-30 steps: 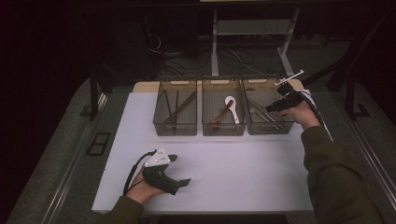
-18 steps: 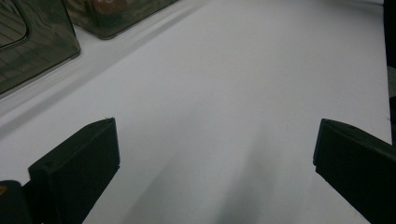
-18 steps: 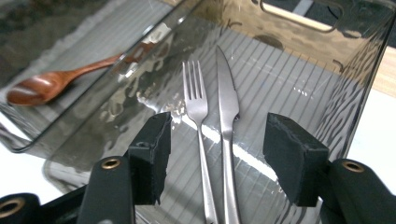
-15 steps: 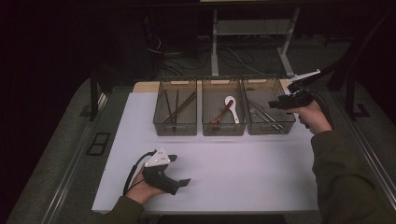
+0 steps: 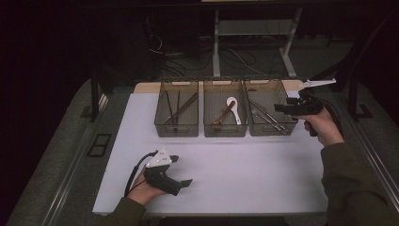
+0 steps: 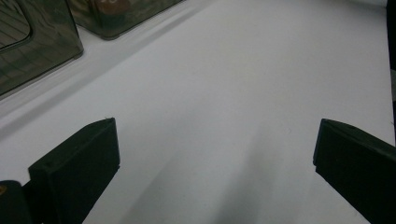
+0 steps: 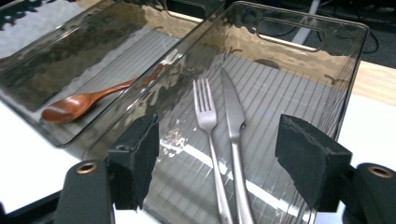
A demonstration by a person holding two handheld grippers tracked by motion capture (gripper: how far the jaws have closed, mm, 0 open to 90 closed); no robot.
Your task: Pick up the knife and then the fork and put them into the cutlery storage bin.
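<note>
Three clear bins stand in a row at the back of the white table (image 5: 244, 165). The right bin (image 5: 266, 131) holds a metal fork (image 7: 207, 119) and a knife (image 7: 233, 122) lying side by side. My right gripper (image 5: 279, 108) hovers at that bin's right end and points left at it. Its jaws have just been opening and stand open with nothing between them; in the right gripper view (image 7: 218, 140) the fork and knife lie below in the bin. My left gripper (image 5: 181, 170) rests on the table near the front left, open and empty (image 6: 215, 149).
The middle bin (image 5: 225, 132) holds a brown wooden spoon (image 7: 79, 104) and a white spoon (image 5: 233, 106). The left bin (image 5: 176, 132) holds dark chopsticks (image 5: 178, 108). Cables and table legs lie on the floor beyond the table.
My right hand has drawn back to the right and a little up, from over the right bin to its right end. Its jaws have spread wider. The left hand has stayed put.
</note>
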